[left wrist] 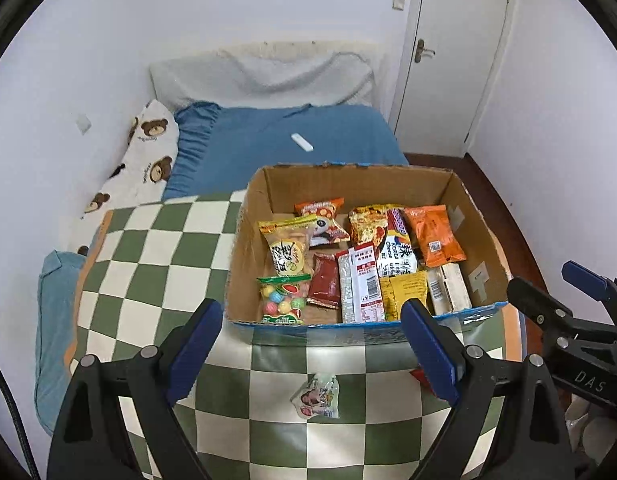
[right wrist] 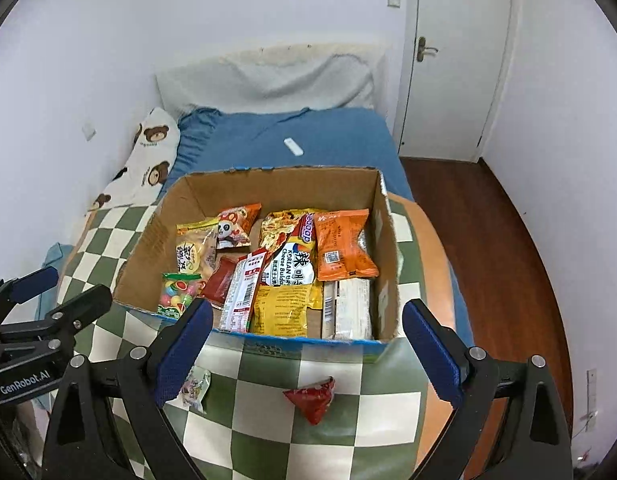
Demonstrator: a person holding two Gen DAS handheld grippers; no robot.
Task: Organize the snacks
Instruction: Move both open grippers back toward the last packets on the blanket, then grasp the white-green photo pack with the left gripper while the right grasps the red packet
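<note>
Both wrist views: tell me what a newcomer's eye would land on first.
First, the cardboard box crammed with bright snack packets, sitting on a green-and-white checkered cloth. Next, two strays in front of the box: a red triangular packet and a small clear packet. Both claws, left claw and right claw, hang open.

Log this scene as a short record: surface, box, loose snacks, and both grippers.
surface: checkered blanket on a bed
box: cardboard box, open top, holding many snack packets
loose snacks: clear packet and red packet, both on the blanket in front of the box
left gripper: open, empty, above the clear packet
right gripper: open, empty, above the red packet
</note>
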